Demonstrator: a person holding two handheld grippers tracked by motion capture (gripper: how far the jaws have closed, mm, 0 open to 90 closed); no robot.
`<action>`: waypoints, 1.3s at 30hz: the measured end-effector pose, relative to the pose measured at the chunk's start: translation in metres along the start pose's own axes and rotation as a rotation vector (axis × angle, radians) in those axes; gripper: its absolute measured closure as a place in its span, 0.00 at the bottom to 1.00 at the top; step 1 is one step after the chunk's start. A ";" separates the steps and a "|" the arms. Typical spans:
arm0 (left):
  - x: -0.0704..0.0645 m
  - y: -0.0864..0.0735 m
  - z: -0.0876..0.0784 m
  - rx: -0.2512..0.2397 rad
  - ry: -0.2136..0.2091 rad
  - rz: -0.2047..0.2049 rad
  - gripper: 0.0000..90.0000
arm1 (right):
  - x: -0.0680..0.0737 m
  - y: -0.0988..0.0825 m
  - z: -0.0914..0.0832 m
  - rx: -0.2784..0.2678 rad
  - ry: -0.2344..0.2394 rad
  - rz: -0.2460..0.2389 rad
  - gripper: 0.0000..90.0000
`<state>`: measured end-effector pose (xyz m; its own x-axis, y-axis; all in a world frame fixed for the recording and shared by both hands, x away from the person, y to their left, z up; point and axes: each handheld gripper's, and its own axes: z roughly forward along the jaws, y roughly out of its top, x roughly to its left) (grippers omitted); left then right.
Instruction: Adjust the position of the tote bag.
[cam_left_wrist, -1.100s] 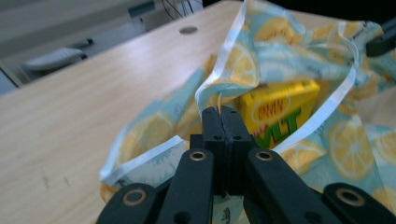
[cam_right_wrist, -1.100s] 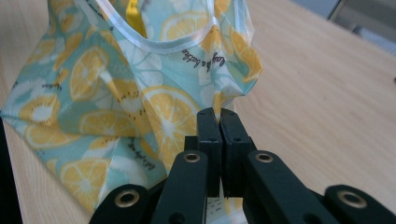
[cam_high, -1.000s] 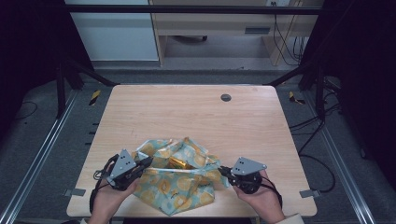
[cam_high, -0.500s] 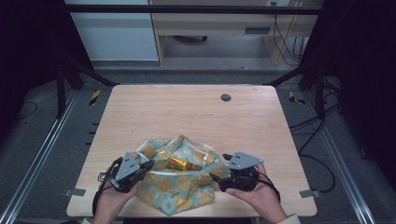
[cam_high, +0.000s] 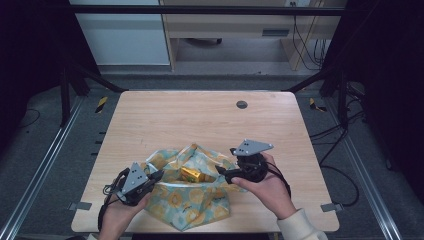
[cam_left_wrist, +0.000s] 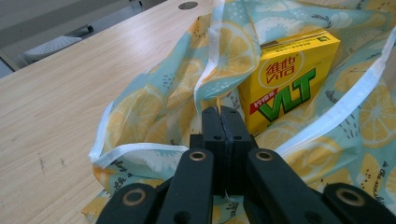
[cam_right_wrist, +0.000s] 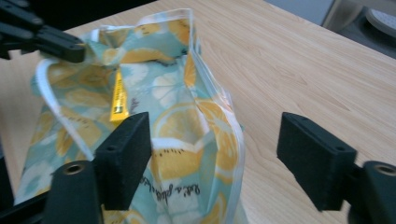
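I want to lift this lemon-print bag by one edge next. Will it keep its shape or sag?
Likely sag: the lemon-print bag looks like thin film, creased and slumped on the table. The yellow drink carton inside would probably slide toward the low side. The left gripper pinches the rim flat, suggesting little stiffness.

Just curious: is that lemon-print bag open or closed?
Open: the bag's mouth gapes, showing a yellow drink carton inside.

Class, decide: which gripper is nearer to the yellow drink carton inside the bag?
Left. The left gripper pinches the bag rim beside the carton; the right gripper is open, off the bag's other side.
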<state>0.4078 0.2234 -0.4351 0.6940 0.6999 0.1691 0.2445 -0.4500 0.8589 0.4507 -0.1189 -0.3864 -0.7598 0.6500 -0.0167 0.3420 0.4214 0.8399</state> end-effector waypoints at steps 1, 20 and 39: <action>0.000 0.000 0.000 -0.001 0.002 -0.001 1.00 | -0.001 0.001 0.003 0.008 -0.007 0.007 0.34; -0.002 0.002 -0.020 -0.096 0.046 -0.016 1.00 | 0.007 0.006 -0.028 -0.174 0.010 -0.098 0.99; -0.023 -0.010 0.002 0.093 -0.139 0.069 1.00 | 0.016 -0.092 -0.007 0.062 0.148 -0.100 0.99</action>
<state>0.3907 0.2104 -0.4484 0.7965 0.5851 0.1527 0.2501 -0.5487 0.7977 0.4031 -0.1518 -0.4600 -0.8632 0.5046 -0.0148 0.2905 0.5204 0.8030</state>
